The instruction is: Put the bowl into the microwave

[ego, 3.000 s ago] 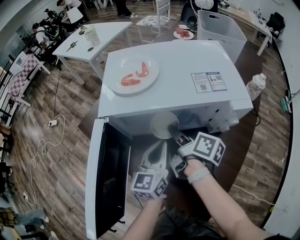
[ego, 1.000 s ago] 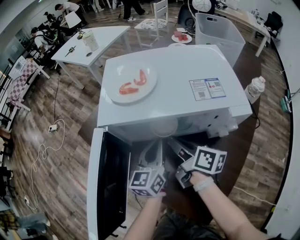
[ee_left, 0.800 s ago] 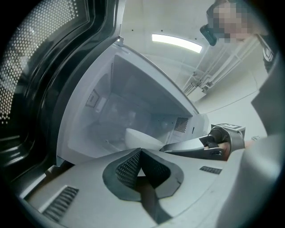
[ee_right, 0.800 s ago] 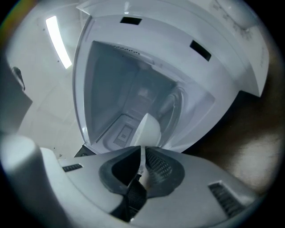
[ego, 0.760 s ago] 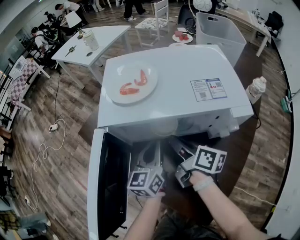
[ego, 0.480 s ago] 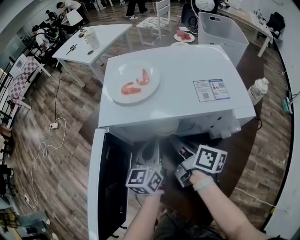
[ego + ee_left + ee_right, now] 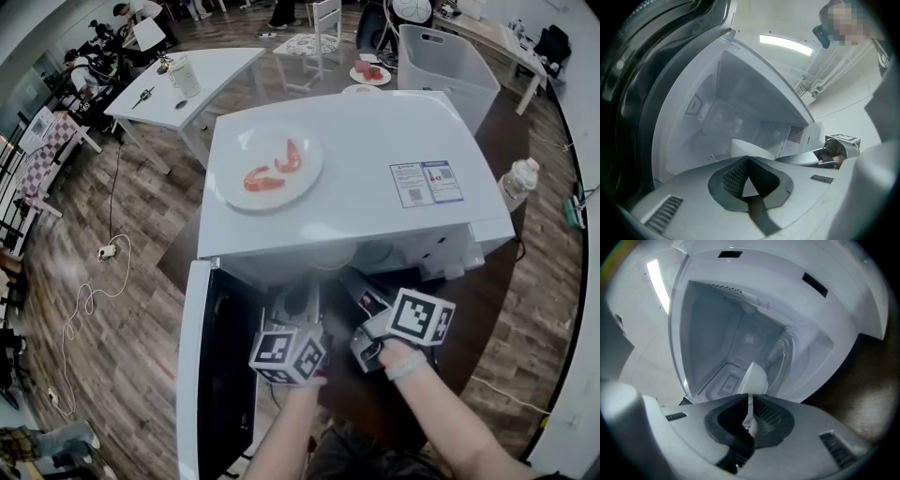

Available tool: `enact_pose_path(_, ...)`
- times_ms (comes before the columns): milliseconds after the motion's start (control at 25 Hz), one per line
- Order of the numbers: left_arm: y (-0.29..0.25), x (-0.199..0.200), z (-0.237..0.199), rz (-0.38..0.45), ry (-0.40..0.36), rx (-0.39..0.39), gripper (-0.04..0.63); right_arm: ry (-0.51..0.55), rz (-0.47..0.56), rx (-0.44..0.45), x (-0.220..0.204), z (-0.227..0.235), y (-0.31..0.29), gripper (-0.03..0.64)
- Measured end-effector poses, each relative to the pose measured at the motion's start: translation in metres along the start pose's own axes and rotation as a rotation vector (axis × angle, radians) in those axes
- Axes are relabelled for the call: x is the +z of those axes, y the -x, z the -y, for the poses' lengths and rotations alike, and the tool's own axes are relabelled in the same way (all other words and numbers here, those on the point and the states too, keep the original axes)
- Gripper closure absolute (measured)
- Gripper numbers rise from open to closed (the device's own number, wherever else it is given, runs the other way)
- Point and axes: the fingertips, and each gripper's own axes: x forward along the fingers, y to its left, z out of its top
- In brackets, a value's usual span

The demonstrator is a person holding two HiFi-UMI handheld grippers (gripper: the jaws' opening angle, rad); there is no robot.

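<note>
So the right gripper (image 7: pixel 749 399) has just been closing its jaws, and they're pinched on the rim of the white bowl (image 7: pixel 754 377). The bowl is just inside the open microwave (image 7: pixel 356 178). Can't really tell if it's resting on the floor in there. The left gripper (image 7: pixel 748 158) is closed on nothing, right at the opening. There's a plate (image 7: pixel 272 139) on top.
</note>
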Motion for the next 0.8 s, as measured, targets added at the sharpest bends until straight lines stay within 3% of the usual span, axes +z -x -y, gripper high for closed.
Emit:
enact_pose_path(160, -0.002, 0.000, 0.001, -0.010, 0.000, -0.010, 0.595, 0.000, 0.003, -0.020, -0.001, 0.004, 0.001, 0.580)
enact_pose_path(200, -0.003, 0.000, 0.001, -0.012, 0.002, -0.011, 0.595, 0.000, 0.003, -0.026, -0.001, 0.005, 0.001, 0.611)
enact_pose_path(800, -0.015, -0.002, 0.007, -0.033, 0.014, -0.038, 0.595, -0.015, 0.039, -0.030, 0.009, 0.005, -0.003, 0.611)
